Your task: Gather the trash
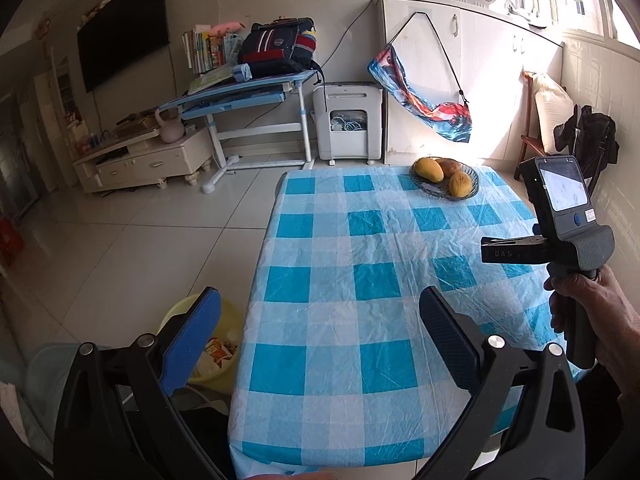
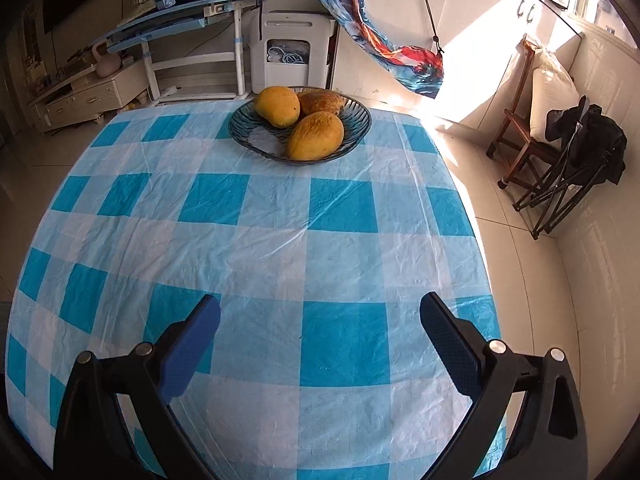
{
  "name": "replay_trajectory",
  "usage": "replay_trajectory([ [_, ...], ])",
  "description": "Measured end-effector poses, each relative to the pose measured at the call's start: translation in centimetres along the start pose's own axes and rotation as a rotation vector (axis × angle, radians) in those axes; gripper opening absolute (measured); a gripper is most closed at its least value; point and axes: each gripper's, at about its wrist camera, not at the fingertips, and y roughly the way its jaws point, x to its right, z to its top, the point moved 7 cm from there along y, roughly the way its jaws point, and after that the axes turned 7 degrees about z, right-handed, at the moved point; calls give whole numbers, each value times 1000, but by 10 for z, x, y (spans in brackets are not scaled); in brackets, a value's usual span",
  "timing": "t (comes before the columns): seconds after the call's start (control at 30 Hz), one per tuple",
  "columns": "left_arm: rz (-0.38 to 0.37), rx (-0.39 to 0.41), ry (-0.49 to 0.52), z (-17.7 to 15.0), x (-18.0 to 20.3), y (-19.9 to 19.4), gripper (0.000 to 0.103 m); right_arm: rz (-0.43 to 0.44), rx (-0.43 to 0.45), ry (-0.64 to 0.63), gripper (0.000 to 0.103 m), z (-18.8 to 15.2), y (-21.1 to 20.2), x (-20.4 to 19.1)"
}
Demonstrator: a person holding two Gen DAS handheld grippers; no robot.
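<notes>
Trash (image 1: 218, 354) fills the yellow bin (image 1: 232, 320) left of the table (image 1: 340, 280), so the left gripper (image 1: 320, 340) and right gripper (image 2: 320, 344) hover released, empty.

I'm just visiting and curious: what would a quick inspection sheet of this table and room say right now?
Surface: checked tablecloth, wrinkled, no loose trash seen on it.
Job's things: yellow bin on the floor at the table's left side, wrappers inside.
Clutter: glass bowl with three mangoes at the far end.
Grippers: left gripper open, empty; right gripper open, empty, above the table.
Cables: cords inside the white unit.
Surroundings: tilted desk with backpack; wooden chair; folded black chair.
</notes>
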Motion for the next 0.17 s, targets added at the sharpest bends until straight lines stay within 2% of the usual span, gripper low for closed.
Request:
replay_trajectory([
  [0.17, -3, -3, -1, 3, -2, 13, 96, -30, -22, -11, 96, 2, 25, 2],
])
